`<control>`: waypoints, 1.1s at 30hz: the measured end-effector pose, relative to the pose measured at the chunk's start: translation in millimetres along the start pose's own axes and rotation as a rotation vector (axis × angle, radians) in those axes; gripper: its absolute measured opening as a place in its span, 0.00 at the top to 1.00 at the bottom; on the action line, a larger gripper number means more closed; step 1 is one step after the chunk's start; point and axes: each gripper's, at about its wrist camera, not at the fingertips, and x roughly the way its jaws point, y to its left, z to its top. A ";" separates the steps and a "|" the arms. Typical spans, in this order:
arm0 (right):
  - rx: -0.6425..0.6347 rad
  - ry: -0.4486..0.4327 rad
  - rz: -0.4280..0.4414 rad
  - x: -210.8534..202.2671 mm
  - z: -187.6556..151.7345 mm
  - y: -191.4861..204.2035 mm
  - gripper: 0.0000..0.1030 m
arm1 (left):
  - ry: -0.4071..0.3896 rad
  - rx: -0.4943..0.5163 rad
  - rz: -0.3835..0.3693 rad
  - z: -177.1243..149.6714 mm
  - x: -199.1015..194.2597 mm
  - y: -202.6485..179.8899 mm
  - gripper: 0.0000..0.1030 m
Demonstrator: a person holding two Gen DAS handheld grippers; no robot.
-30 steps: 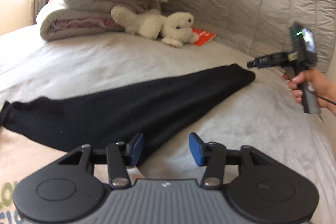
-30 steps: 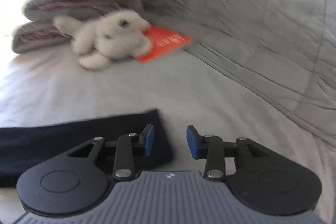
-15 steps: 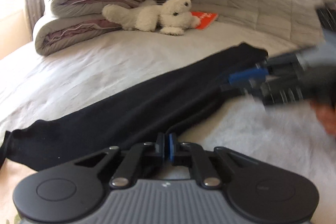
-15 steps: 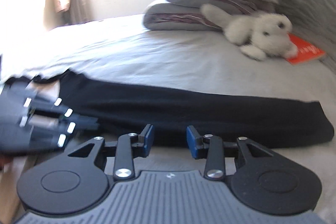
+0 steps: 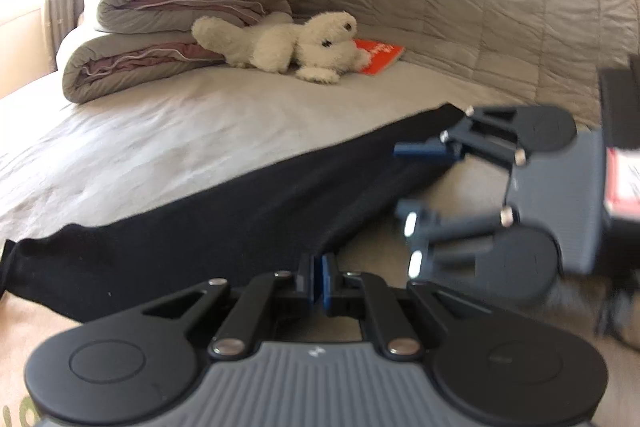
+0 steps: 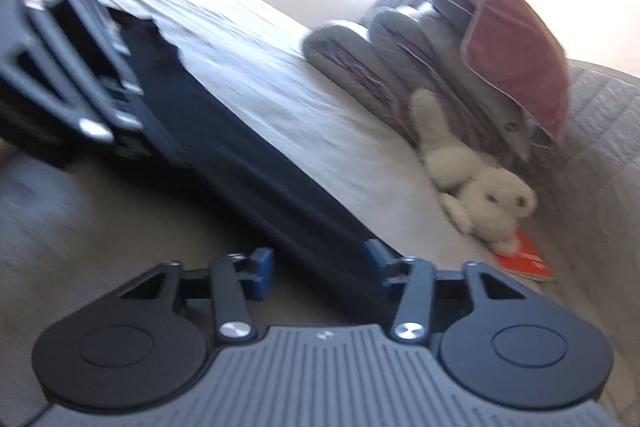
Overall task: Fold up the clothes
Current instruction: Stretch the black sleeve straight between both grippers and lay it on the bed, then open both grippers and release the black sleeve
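A long black garment (image 5: 200, 227) lies folded in a narrow strip across the grey bed sheet (image 5: 160, 139). My left gripper (image 5: 319, 275) is shut, its blue pads pinched on the strip's near edge. My right gripper (image 5: 404, 187) has come in from the right, rolled on its side, at the strip's right end. In the right wrist view the black garment (image 6: 224, 155) runs between the right gripper's (image 6: 319, 265) jaws, which are closing and not pressing on it. The left gripper (image 6: 72, 79) shows blurred at the far end.
A stack of folded duvets and pillows (image 5: 180, 27) stands at the head of the bed, with a white plush toy (image 5: 296, 43) and an orange booklet (image 5: 378, 57) beside it. A quilted headboard (image 5: 480, 7) rises behind. A beige printed cloth (image 5: 16, 347) lies at lower left.
The left gripper's jaws shut on the garment's near edge. The right gripper swung in from the right, rolled onto its side and reached the garment's right end.
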 end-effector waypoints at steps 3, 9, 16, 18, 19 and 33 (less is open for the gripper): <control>-0.047 0.046 -0.067 3.0 -14.5 -8.4 0.72 | 0.010 0.012 -0.006 -3.8 1.5 -1.5 0.96; -0.114 0.133 -0.167 12.9 -44.1 -34.9 0.77 | 0.012 0.025 -0.011 -6.5 1.5 -2.6 0.95; -0.104 0.247 -0.247 27.0 -77.2 -81.3 0.77 | 0.032 0.043 -0.036 -6.3 -6.3 -2.8 0.85; -0.061 0.283 -0.268 25.8 -84.2 -96.5 0.77 | 0.033 0.032 -0.071 -5.9 -12.9 -0.3 0.74; -0.033 0.292 -0.273 23.5 -84.8 -101.9 0.77 | 0.020 0.019 -0.087 -6.6 -17.2 1.6 0.70; 0.309 0.169 -0.020 -2.9 -12.2 -82.0 0.72 | -0.159 -0.245 0.026 -57.1 -76.0 30.8 0.53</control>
